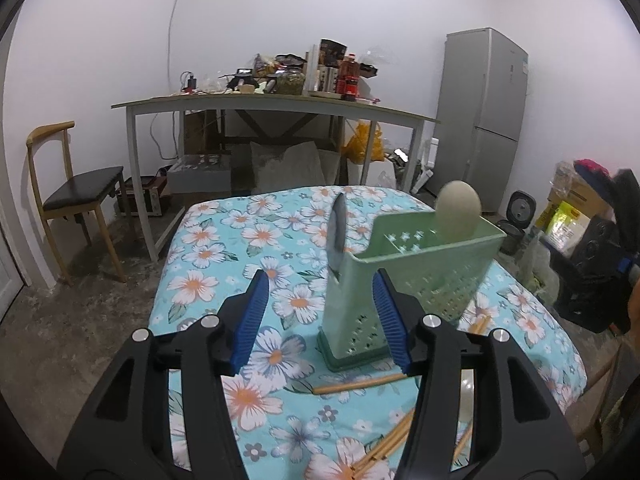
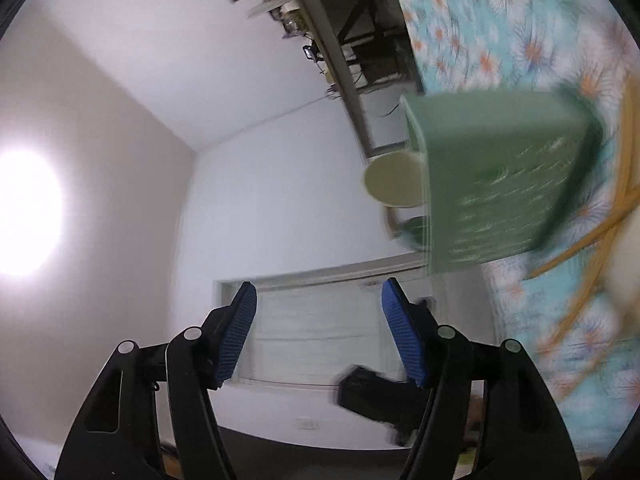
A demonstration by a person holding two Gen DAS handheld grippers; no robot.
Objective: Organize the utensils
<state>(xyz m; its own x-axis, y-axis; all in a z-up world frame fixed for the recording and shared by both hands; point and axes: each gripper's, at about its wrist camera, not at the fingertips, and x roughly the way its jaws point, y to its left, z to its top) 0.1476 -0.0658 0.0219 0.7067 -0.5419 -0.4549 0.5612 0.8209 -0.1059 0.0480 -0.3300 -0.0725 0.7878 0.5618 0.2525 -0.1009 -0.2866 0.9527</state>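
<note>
On the floral-covered desk, a dark blade-like utensil is seen at the left edge of the green holder, apparently slotted in; a pale round spoon head rises from its far right corner. Two pieces are judged stowed. Several wooden chopsticks are left loose on the cloth beside and in front of the holder. The left claw is spread, nothing pinched; the right claw is likewise spread and empty.

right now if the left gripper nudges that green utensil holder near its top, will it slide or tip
Probably tip: the green utensil holder stands tall on a narrow base and flares toward the rim. Its perforated plastic looks light, and the floral cloth may grip the base. The spoon sticking up adds top weight.
</note>
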